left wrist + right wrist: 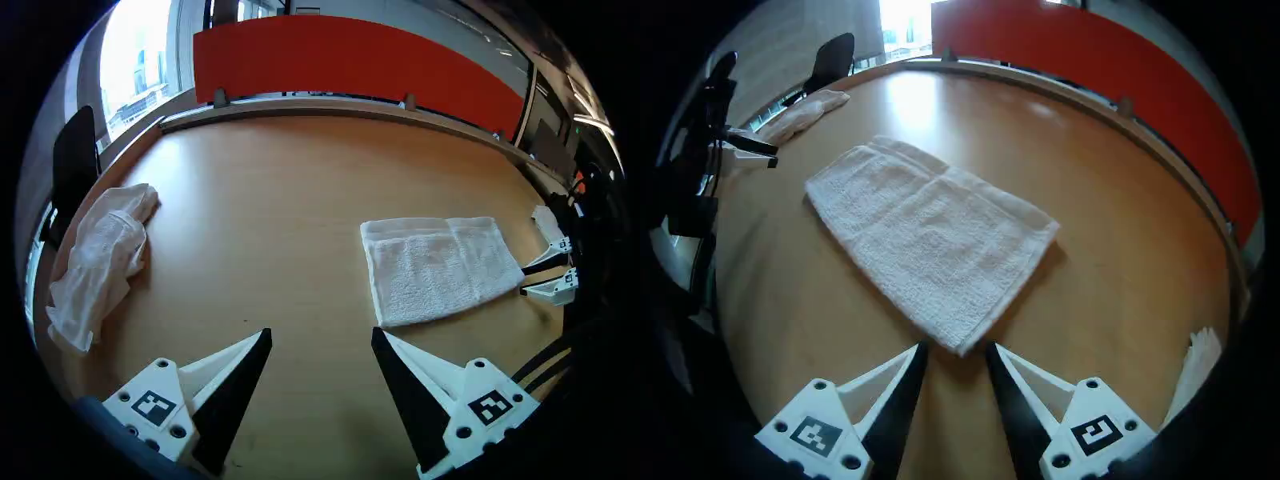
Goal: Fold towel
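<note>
A white towel [436, 268] lies folded into a flat rectangle on the wooden table [280, 200]. My left gripper [320, 346] hovers open over bare wood, well short of the towel, which lies ahead and to the right. In the right gripper view the folded towel [928, 236] spreads out ahead, and its near corner points into the gap of my right gripper [954, 350], whose fingers stand apart and are not pressing on it. The right gripper [528, 280] also appears at the towel's right edge in the left gripper view. The left gripper [756, 152] is at the far left.
A second, crumpled white towel [104, 256] lies near the table's left edge, also seen as crumpled towel [804, 112]. A red partition [352, 60] runs along the table's far side. Black chairs [72, 160] stand beyond. Another white cloth [1200, 360] sits at the table's edge.
</note>
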The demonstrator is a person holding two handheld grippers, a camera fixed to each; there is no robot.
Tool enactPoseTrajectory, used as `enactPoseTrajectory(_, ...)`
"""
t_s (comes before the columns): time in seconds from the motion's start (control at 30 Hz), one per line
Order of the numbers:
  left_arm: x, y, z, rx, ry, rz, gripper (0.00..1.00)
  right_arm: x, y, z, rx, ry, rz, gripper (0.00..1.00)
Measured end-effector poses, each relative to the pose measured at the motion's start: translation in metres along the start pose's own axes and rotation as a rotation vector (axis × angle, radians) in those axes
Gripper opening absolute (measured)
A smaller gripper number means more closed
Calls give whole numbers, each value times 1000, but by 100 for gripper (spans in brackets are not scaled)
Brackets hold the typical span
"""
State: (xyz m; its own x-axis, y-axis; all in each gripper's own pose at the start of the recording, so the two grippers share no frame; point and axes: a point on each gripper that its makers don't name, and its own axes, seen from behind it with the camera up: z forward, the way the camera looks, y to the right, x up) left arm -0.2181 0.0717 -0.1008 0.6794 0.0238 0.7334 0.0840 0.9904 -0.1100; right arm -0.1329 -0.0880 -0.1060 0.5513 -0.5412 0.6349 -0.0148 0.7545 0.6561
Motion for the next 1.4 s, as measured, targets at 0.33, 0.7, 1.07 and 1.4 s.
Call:
enactPoseTrajectory(0.33,-3,1,2,-4,-6,-2,92,0,-1,0,9,0,-7,26)
enactPoseTrajectory(0.7,-2,-1,2,-2,-4,-1,92,5,-6,-1,27,19,15,4)
enactPoseTrajectory(1.07,1,-4,2,2,-2,0,93,25,0,-14,0,65,1,4)
enactPoseTrajectory(1.4,7,-4,3,5,7,2,93,73,8,-39,-43,162,-36,4)
